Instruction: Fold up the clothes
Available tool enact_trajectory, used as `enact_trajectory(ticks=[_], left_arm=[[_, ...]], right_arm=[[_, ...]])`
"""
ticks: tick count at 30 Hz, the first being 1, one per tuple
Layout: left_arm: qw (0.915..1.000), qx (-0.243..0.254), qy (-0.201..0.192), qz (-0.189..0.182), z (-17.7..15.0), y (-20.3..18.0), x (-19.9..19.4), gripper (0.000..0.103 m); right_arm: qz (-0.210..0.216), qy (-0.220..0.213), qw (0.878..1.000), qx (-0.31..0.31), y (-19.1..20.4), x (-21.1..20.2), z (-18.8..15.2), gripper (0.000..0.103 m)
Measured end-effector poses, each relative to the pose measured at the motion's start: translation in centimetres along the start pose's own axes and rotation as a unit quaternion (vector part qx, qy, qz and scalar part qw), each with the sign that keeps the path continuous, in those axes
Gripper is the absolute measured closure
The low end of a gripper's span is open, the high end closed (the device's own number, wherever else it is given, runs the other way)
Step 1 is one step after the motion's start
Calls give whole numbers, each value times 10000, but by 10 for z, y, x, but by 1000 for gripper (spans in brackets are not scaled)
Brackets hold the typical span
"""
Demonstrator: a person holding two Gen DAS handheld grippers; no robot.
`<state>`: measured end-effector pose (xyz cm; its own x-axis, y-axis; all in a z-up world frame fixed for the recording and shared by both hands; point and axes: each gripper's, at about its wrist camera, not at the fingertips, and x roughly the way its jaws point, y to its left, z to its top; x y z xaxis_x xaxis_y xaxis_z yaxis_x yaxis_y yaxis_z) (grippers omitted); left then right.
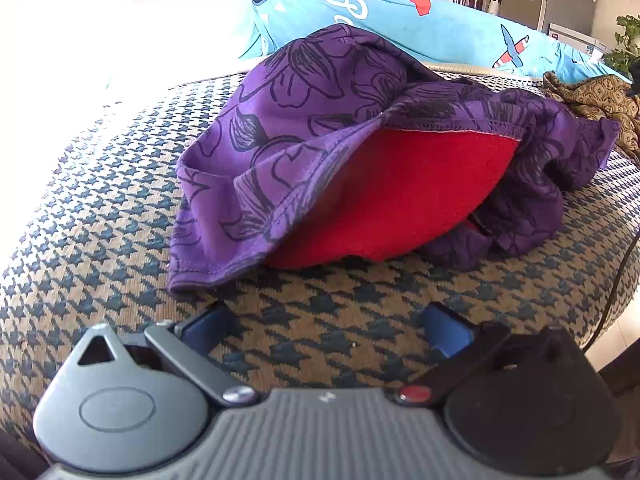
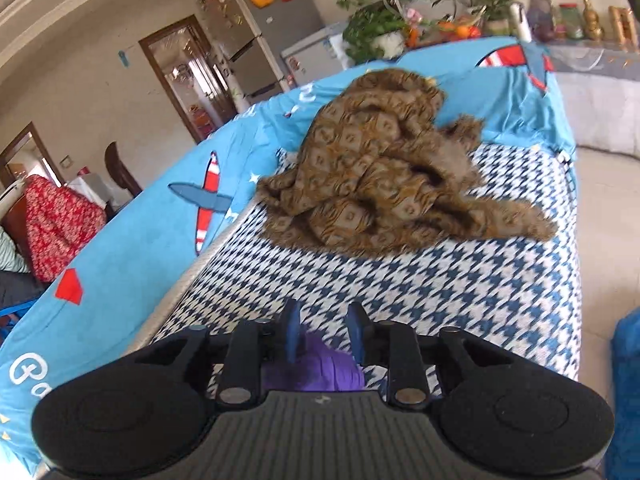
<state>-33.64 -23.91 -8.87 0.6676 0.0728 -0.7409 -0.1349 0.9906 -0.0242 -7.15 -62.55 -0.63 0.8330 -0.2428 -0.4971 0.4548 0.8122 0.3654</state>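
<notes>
Purple garment (image 1: 320,140) lies crumpled on the bed (image 1: 100,220) — left tool (image 1: 332,328) gapes empty, right tool (image 2: 324,336) half-spread over purple cloth, grip unclear.

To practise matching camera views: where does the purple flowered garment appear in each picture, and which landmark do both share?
Left wrist: the purple garment fills the centre, heaped, red lining showing.
Right wrist: only a purple fold at bottom centre, between the tool's fingers.
Shared landmark: the brown patterned cloth on the houndstooth cover.
</notes>
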Motion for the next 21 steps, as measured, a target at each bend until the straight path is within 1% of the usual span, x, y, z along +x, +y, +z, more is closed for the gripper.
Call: enact_trajectory(ticks=[2, 4, 5, 8, 11, 16, 19, 21], left_arm=[[10000, 6, 8, 15, 0, -1, 0, 0], [10000, 11, 20, 33, 1, -2, -1, 0], [10000, -11, 28, 27, 3, -2, -2, 0], [9999, -142, 28, -40, 7, 1, -6, 0], [9995, -270, -91, -125, 15, 6, -14, 0], [9986, -332, -391, -116, 35, 12, -29, 0], [9975, -363, -587, -127, 50, 18, -39, 0], [9965, -378, -710, -230, 60, 22, -43, 0]], right_arm=[[309, 29, 9994, -121, 2, -7, -1, 55], [688, 118, 9973, -241, 5, -12, -2, 54], [969, 279, 9944, -323, 9, -12, -5, 54], [1680, 816, 9809, -543, 26, -8, -18, 54], [2165, 1234, 9661, -672, 43, -3, -31, 54], [2574, 1726, 9476, -775, 68, 5, -49, 54], [2620, 1854, 9427, -908, 82, 8, -59, 54], [2666, 1961, 9388, -955, 90, 12, -65, 54]])
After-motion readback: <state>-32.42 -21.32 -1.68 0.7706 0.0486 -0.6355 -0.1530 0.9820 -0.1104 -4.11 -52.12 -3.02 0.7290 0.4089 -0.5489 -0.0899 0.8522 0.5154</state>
